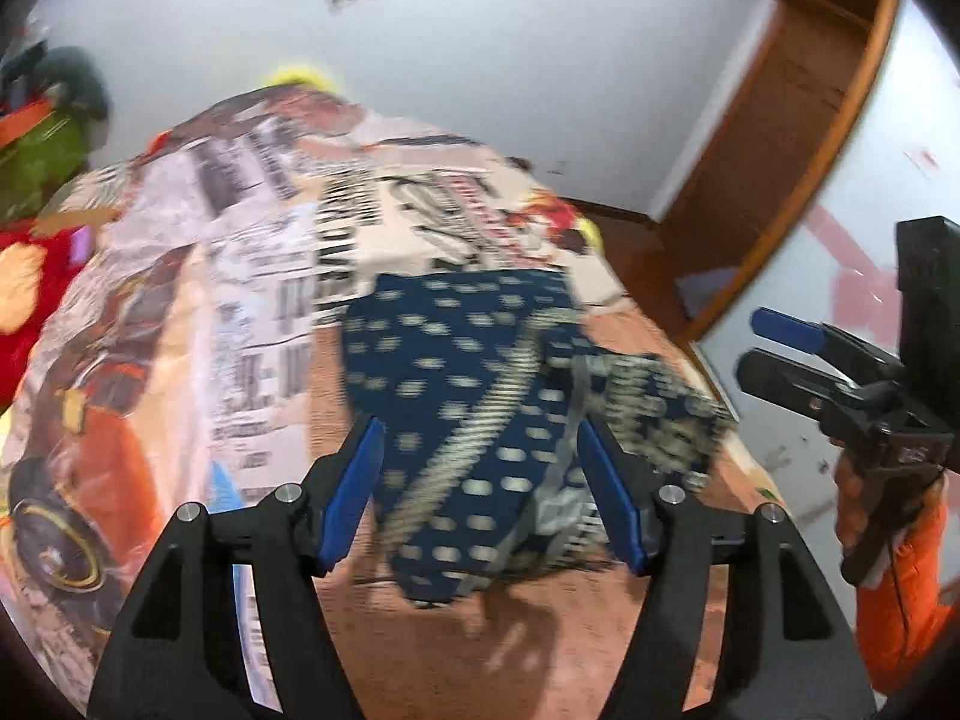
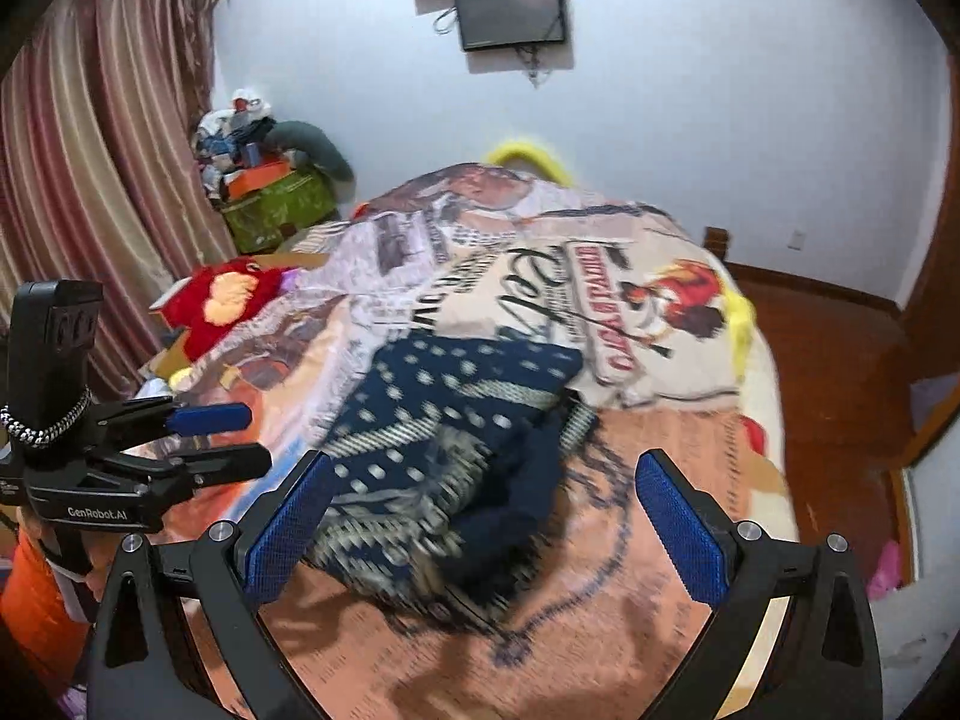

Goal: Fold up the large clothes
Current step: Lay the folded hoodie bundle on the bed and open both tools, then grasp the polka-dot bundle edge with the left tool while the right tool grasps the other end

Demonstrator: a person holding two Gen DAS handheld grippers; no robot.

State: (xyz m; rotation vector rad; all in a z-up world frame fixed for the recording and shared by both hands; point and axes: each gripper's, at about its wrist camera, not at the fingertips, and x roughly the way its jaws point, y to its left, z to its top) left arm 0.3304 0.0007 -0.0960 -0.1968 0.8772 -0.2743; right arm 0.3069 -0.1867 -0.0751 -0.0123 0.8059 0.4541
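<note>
Nearest the cameras, the left gripper (image 1: 483,486) stands with its blue pads apart and nothing pressed between them, and the right gripper (image 2: 483,531) likewise gapes wide and empty. Both hover above the navy dotted garment (image 2: 462,450), which lies in a rumpled, partly folded heap on the printed bedspread (image 2: 600,300) in the middle of the bed. An orange sleeve (image 1: 900,588) shows at the frame edge. Further off, a red plush toy (image 2: 222,300) sits by the striped curtain (image 2: 90,180), and a dark screen (image 2: 510,9) hangs on the pale wall
</note>
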